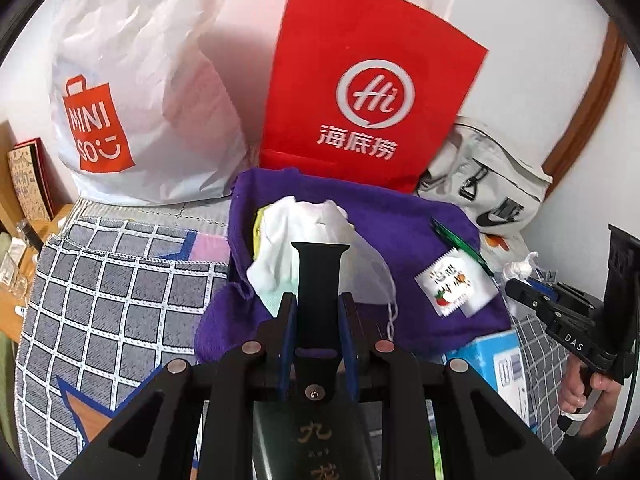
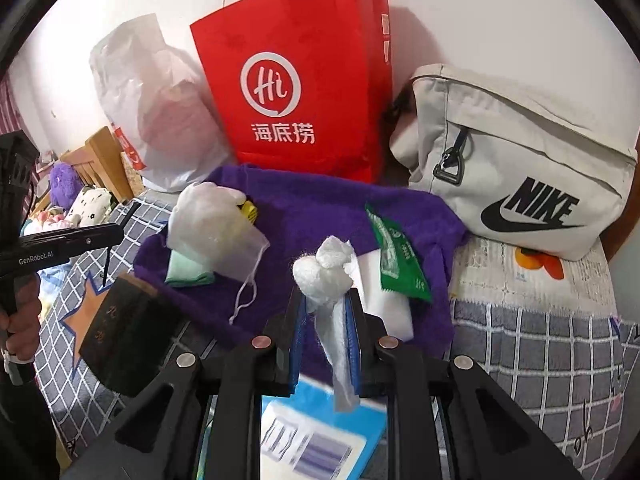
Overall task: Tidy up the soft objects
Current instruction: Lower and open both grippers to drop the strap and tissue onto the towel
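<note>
Place: a home bedroom.
Bedding: grid-patterned quilt [image 1: 100, 300] beneath both tongs.
Bags: Miniso plastic bag [image 1: 132, 92], red Haidilao paper bag [image 1: 360, 80] and Nike pouch [image 2: 520, 160] stand against the white wall ahead.
Furniture: wooden bed frame [image 2: 104, 160] far left, plush toys beside it.

- Both views bright, evenly lit; soft diffuse light, source not visible.
- White wall [image 1: 520, 60] near overexposed; pinkish cast beside the red paper bag [image 1: 360, 80].
- Soft shadows behind the bags on the wall.
- Strong fisheye bending; black vignette at all corners.
- Blue box [image 2: 316, 432] under the right wrist camera blurred, its label unreadable.
- Centre of each frame sharp; bag lettering legible.
</note>
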`<action>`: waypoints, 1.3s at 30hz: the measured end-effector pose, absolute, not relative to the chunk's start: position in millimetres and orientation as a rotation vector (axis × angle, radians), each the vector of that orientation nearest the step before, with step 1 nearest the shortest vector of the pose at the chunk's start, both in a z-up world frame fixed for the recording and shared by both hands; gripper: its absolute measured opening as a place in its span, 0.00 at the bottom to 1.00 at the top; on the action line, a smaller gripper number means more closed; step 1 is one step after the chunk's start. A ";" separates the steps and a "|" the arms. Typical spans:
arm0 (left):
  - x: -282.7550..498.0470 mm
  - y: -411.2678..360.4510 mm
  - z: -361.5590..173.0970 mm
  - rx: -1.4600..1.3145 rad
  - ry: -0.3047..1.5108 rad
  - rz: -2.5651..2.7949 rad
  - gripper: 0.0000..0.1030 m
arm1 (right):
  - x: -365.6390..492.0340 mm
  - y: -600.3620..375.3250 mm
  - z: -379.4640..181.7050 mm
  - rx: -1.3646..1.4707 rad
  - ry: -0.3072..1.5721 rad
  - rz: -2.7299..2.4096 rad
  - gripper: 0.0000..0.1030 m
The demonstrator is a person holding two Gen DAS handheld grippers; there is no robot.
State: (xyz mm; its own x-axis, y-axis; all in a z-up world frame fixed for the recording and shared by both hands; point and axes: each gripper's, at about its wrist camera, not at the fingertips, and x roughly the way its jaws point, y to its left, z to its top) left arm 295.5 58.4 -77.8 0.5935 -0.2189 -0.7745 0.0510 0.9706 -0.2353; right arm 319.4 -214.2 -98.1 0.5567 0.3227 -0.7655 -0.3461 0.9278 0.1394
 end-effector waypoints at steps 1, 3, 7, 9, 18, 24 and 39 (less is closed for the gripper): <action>299.6 59.9 -79.9 -0.205 0.925 -0.152 0.20 | 322.1 -214.1 -98.7 -0.034 0.898 0.392 0.18; 304.2 62.0 -81.9 -0.220 0.929 -0.148 0.20 | 329.7 -213.7 -101.2 -0.046 0.905 0.385 0.18; 316.0 63.5 -87.0 -0.233 0.944 -0.146 0.20 | 345.2 -214.5 -109.1 -0.054 0.928 0.379 0.18; 322.0 63.1 -89.5 -0.234 0.949 -0.147 0.20 | 353.4 -214.8 -114.1 -0.058 0.943 0.380 0.18; 348.4 67.5 -106.7 -0.276 0.973 -0.132 0.20 | 376.3 -213.5 -136.7 -0.049 0.999 0.388 0.19; 356.3 67.6 -118.9 -0.287 0.993 -0.131 0.20 | 382.0 -216.3 -143.1 -0.032 1.014 0.381 0.20; 360.7 65.2 -125.6 -0.272 1.034 -0.106 0.34 | 378.9 -215.4 -135.5 -0.019 1.009 0.388 0.47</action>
